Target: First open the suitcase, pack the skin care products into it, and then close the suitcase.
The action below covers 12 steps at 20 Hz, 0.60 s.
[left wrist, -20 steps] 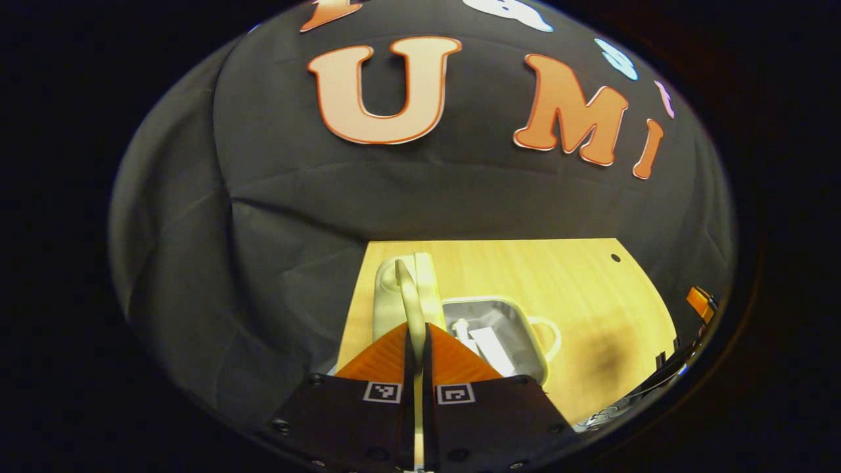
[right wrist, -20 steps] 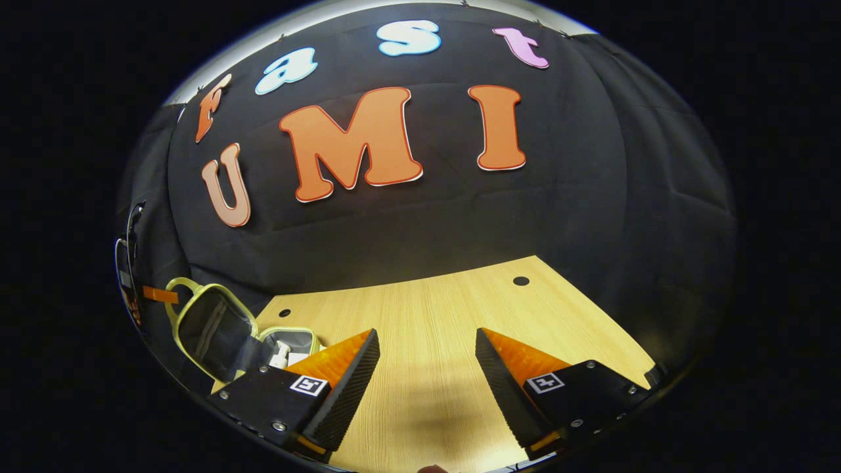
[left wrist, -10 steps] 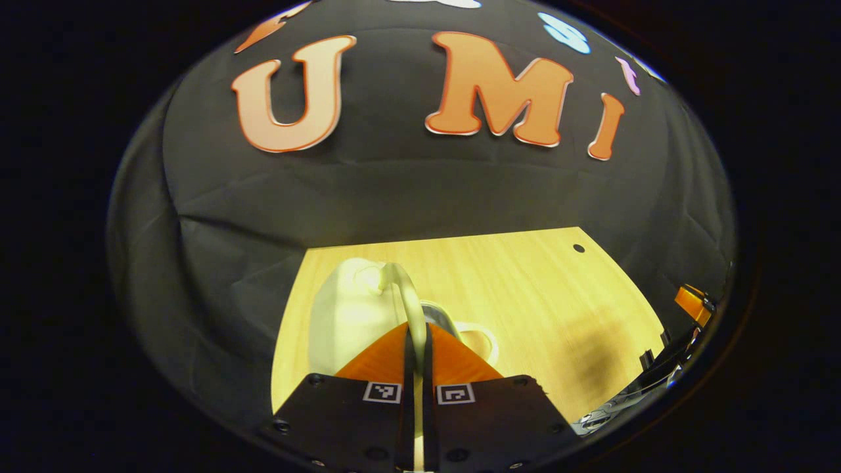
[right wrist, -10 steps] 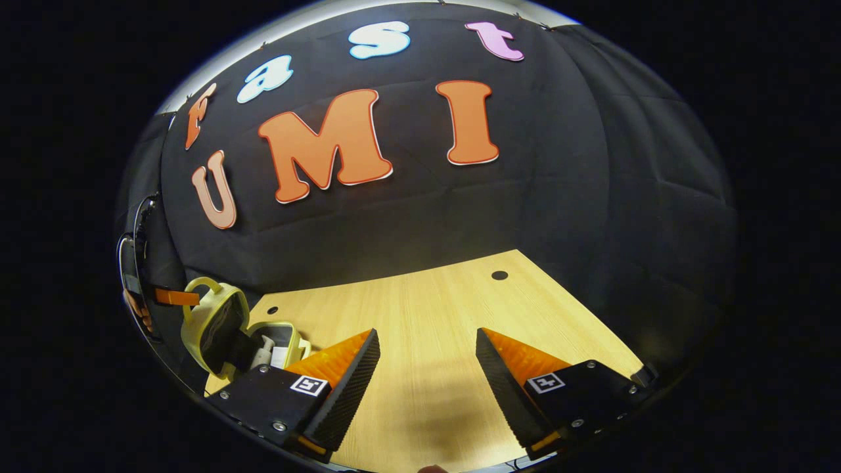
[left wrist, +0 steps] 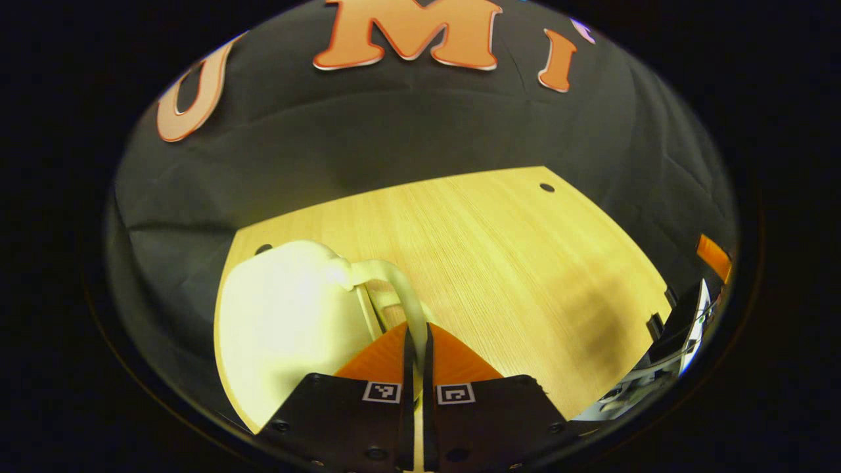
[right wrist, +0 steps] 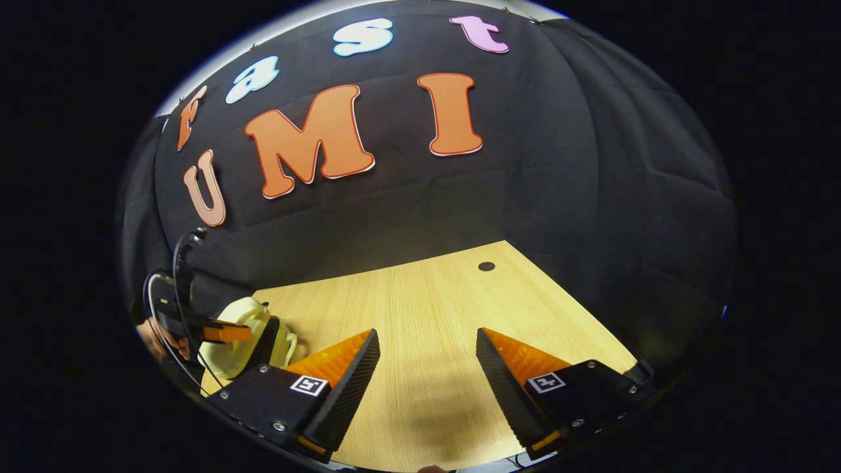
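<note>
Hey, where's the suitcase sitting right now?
The suitcase lies at the wooden table's near left corner in the left gripper view, its handle pinched by the left gripper.

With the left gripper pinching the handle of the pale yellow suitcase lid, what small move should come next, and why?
Probably ease the lid the rest of the way down. The left gripper is shut on the looped lid handle of the pale yellow hard-shell suitcase, and a thin gap seems to remain at the rim near the base handle. The right gripper is open over the wooden table.
</note>
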### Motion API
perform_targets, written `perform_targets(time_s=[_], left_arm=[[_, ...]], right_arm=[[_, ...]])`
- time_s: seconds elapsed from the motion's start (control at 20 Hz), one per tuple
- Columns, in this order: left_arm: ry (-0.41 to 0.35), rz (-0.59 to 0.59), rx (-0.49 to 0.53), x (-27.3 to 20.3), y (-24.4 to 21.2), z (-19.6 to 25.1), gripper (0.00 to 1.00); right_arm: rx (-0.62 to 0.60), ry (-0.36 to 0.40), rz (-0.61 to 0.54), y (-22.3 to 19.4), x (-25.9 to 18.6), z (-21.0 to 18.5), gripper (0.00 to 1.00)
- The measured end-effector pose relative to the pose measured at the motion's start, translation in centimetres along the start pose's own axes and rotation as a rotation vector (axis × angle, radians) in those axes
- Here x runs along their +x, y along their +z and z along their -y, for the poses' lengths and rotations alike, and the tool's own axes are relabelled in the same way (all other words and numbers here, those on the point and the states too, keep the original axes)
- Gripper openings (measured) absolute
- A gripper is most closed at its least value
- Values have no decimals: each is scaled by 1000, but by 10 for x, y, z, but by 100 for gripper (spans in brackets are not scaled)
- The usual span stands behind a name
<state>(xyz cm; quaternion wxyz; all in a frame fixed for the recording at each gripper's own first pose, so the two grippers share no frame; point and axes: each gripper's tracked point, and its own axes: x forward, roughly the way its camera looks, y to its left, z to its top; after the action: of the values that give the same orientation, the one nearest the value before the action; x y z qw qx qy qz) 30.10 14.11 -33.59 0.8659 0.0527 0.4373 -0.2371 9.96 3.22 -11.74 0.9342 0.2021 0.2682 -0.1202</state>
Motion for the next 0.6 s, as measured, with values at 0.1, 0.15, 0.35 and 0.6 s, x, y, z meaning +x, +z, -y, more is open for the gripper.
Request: perform_targets(time_s=[0.1,0.15,0.35,0.6], left_arm=[[7,-39,32,17,-13,2,6],[32,-31,65,22,-16,4,6],[98,64,166,17,-4,13,34],[143,320,68,-42,41,18,74]], right_arm=[[1,5,-6,-1,2,-1,95],[-1,4,-6,-6,-3,0,95],[-38,21,26,-2,0,-9,95],[-107,47,103,21,-1,-22,95]])
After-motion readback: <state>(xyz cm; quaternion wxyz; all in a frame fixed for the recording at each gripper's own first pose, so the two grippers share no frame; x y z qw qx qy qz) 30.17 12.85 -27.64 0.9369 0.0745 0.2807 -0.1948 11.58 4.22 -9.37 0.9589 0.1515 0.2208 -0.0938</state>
